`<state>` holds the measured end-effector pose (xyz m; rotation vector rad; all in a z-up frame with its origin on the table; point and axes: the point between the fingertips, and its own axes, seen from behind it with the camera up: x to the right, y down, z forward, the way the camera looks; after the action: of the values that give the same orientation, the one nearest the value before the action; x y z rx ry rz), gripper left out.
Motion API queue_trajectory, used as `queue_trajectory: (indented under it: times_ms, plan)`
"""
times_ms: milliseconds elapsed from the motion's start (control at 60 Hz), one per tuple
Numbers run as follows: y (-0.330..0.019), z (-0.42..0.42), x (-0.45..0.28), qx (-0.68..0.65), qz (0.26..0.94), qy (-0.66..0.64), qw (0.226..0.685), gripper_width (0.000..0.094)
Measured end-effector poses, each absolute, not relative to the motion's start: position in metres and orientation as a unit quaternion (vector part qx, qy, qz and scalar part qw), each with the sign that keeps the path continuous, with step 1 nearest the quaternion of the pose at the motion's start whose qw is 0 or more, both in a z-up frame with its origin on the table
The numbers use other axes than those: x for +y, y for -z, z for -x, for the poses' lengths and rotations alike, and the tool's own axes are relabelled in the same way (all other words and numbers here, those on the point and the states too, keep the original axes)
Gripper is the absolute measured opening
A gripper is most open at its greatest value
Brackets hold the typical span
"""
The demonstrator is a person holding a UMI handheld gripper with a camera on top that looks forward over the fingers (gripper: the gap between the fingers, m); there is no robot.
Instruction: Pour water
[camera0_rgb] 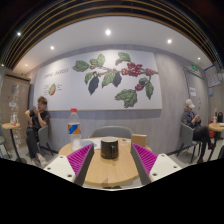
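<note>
A dark cup [109,148] stands on a round wooden table [110,170], at the table's far side. It stands just ahead of my fingers, in line with the gap between them. A clear water bottle [73,128] with a blue and yellow label and a white cap stands upright beyond the left finger, to the left of the cup. My gripper [112,160] is open and empty, with its magenta pads [80,157] spread wide over the table. Nothing is held.
Chairs [128,134] stand behind the table. A person [38,125] sits at a table on the left, and another person [190,122] sits on the right. A wall with a leaf mural [112,75] is at the back.
</note>
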<state>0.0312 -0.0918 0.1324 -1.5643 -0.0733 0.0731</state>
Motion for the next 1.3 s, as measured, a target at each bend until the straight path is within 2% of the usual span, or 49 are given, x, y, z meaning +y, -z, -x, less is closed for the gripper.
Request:
queue_trajectory:
  times_ms: [300, 533, 667, 900, 1033, 1083, 1117, 1167, 1300]
  plan:
    - [-0.128, 0.004, -0.084, -0.065, 0.716, -0.055, 0.693, 0.079]
    - [-0.135, 0.097, -0.061, -0.106, 0.708, -0.092, 0.692, 0.079]
    - [-0.131, 0.141, -0.017, -0.11, 0.711, -0.1, 0.687, 0.0786]
    - [-0.12, 0.169, 0.087, -0.055, 0.728, -0.08, 0.679, 0.079]
    - [-0.13, 0.173, 0.116, -0.044, 0.716, -0.064, 0.694, 0.0784]
    - [-0.133, 0.174, 0.127, -0.046, 0.712, -0.045, 0.699, 0.0717]
    - [-0.132, 0.175, 0.131, -0.05, 0.711, -0.033, 0.7, 0.0535]
    - [-0.134, 0.174, 0.13, -0.051, 0.703, -0.017, 0.709, 0.0516]
    - [-0.131, 0.171, 0.132, -0.053, 0.707, -0.024, 0.705, 0.0345]
